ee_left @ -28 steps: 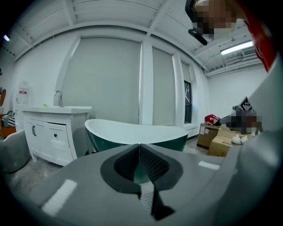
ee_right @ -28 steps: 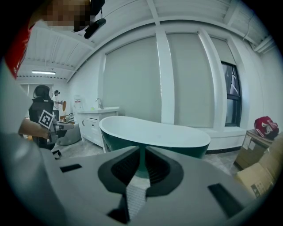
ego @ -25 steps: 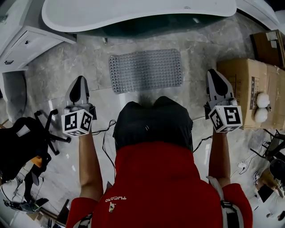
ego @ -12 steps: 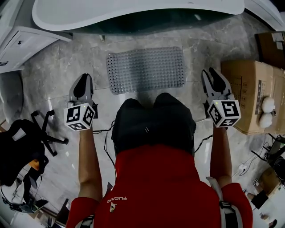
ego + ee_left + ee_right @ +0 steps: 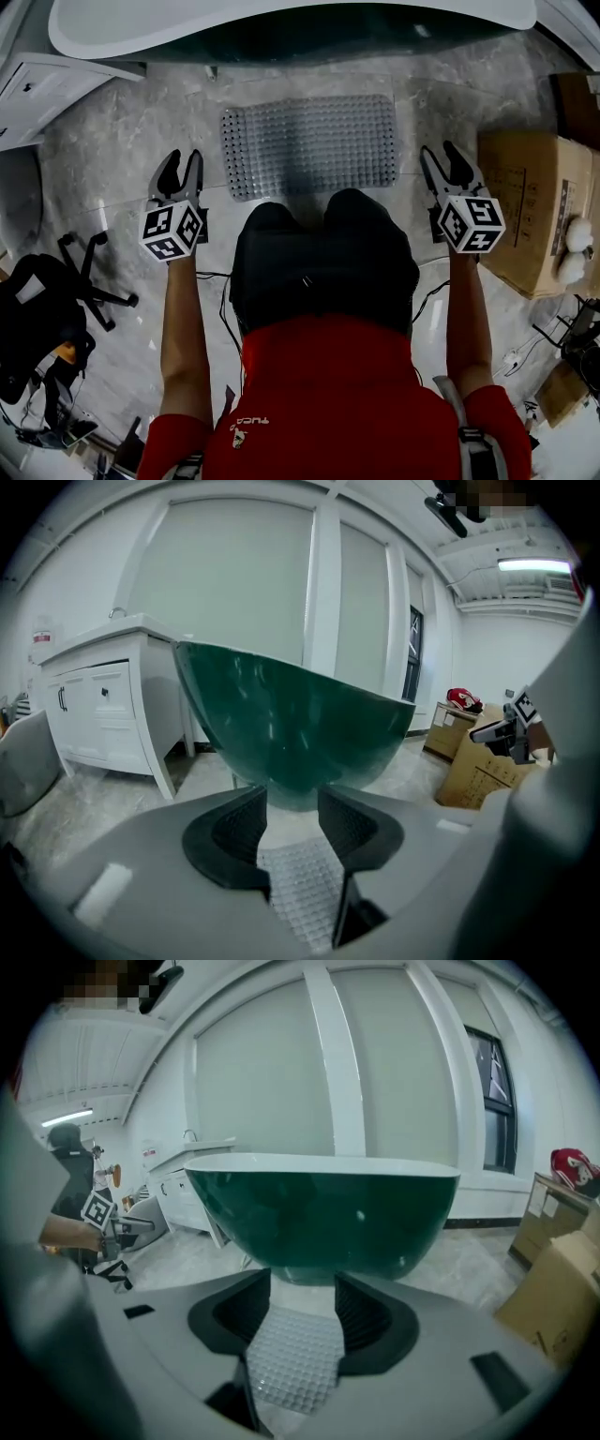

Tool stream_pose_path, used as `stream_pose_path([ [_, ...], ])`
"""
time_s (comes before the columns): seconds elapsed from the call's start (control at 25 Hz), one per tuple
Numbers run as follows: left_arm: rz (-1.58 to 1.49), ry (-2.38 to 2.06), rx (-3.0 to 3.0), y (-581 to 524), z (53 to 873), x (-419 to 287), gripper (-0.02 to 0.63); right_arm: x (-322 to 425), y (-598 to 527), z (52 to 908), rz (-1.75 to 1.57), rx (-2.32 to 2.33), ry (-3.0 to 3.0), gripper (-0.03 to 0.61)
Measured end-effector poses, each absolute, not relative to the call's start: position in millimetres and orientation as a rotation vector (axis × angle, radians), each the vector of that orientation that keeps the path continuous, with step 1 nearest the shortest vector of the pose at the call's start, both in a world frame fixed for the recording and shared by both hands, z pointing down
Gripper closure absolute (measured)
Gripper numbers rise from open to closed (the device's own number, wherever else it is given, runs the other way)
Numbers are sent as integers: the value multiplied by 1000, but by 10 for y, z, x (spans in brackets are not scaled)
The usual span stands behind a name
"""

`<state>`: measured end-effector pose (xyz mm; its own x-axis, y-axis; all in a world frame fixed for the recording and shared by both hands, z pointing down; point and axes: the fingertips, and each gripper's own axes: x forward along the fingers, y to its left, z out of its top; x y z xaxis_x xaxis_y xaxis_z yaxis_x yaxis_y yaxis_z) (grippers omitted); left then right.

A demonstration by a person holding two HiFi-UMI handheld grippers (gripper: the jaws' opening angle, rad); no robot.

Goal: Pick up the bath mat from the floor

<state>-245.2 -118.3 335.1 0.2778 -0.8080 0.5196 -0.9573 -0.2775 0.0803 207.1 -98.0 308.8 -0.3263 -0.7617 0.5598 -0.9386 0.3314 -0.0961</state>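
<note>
Since a second ago, both grippers have come lower toward the floor (image 5: 122,169) and closer to the bath mat (image 5: 309,145), and their jaws, which were together before, have just been opening. We see the left gripper (image 5: 182,159) just beside the left short edge of the mat, with its jaws apart and nothing clamped between them; only the mat on the floor shows through the gap. The right gripper (image 5: 439,152) is just beside the right short edge of the mat, jaws also apart and holding nothing. The mat lies flat on the floor. Beyond its far long edge stands the green bathtub (image 5: 281,21), and the person's knees (image 5: 323,220) are at its near long edge. A cardboard box (image 5: 534,211) stands to the right of the mat, past the right gripper.
</note>
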Motion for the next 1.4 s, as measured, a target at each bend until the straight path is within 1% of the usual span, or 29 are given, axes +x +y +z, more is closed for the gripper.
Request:
stream_pose_path([
  [0.28, 582, -1578, 2090, -1251, 4089, -2605, 403, 2072, -1065, 3736, 622, 1460, -2149, 364],
  [0.52, 626, -1568, 2059, -1298, 4647, -2689, 373, 2145, -1130, 4259, 627, 1444, -2109, 350],
  [1.12, 729, -1536, 1913, -1245, 5939, -2863, 331, 2427, -1132, 5437, 716, 1411, -2036, 334],
  [1.4, 799, -1510, 1871, -1223, 6530, -2901, 331, 2536, -1185, 6094, 773, 1379, -1983, 327],
])
